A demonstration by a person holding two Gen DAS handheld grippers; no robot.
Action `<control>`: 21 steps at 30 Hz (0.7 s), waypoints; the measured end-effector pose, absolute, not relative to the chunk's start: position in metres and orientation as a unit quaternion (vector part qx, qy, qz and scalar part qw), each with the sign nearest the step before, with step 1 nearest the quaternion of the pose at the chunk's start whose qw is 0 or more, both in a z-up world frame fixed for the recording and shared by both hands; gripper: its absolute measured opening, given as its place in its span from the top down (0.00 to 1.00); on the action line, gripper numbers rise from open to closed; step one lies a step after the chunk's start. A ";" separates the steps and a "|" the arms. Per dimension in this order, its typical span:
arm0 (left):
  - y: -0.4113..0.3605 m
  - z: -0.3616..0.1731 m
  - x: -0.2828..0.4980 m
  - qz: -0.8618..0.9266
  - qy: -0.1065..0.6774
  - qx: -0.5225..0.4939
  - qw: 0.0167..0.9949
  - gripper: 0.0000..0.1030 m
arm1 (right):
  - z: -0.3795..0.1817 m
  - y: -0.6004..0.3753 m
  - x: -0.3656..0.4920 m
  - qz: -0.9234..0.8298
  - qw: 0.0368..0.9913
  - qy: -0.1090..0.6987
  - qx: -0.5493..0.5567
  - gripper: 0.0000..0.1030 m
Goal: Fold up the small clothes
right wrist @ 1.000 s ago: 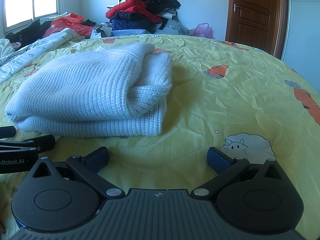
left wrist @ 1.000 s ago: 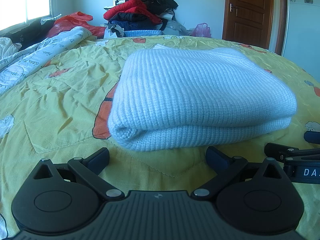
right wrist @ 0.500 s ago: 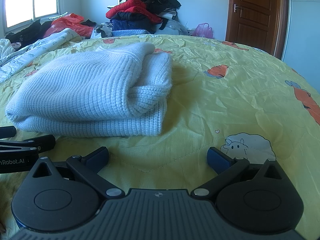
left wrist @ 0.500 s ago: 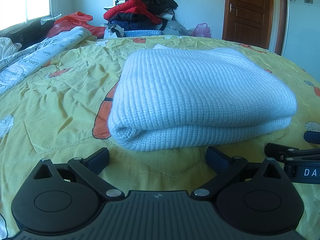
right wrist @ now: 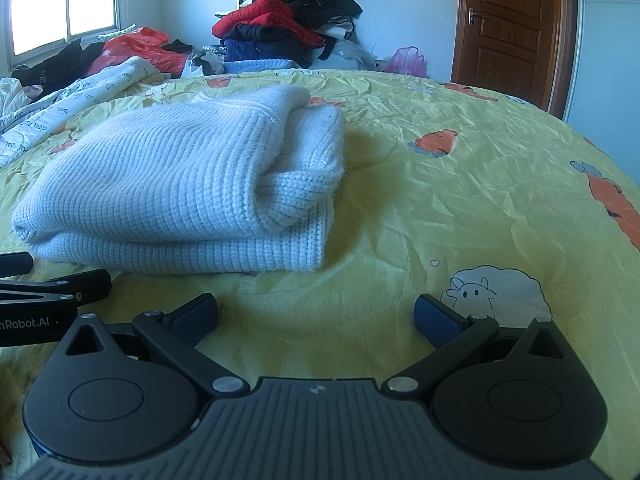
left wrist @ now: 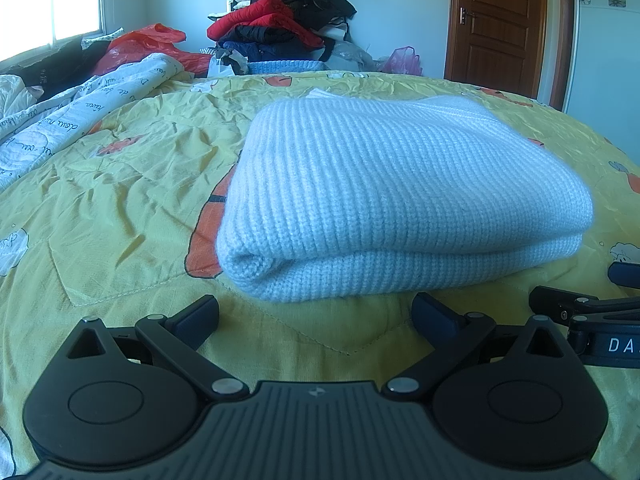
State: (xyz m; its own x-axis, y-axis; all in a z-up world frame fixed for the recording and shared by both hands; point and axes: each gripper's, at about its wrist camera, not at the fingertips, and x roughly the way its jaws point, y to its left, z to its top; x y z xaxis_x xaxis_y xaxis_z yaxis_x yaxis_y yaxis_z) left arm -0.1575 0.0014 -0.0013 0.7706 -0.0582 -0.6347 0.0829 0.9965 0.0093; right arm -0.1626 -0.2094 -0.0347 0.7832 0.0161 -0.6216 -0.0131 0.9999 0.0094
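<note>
"nRobot.AI" on left tool (right wrist: 24, 276), "DA" on right tool (left wrist: 618, 280)

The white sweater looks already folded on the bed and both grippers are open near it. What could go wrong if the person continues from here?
1. The white knit sweater shows loose rolled layers at its right end; a push there by the right gripper could undo the fold.
2. The left gripper, open and empty, sits low on the wrinkled yellow quilt and might pinch quilt along with sweater.
3. The two grippers sit close together and might collide.
</note>
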 end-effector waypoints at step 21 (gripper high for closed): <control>0.001 -0.001 -0.158 -0.037 0.337 0.018 0.941 0.00 | -0.034 -0.207 -0.161 0.008 0.946 0.323 -0.016 0.00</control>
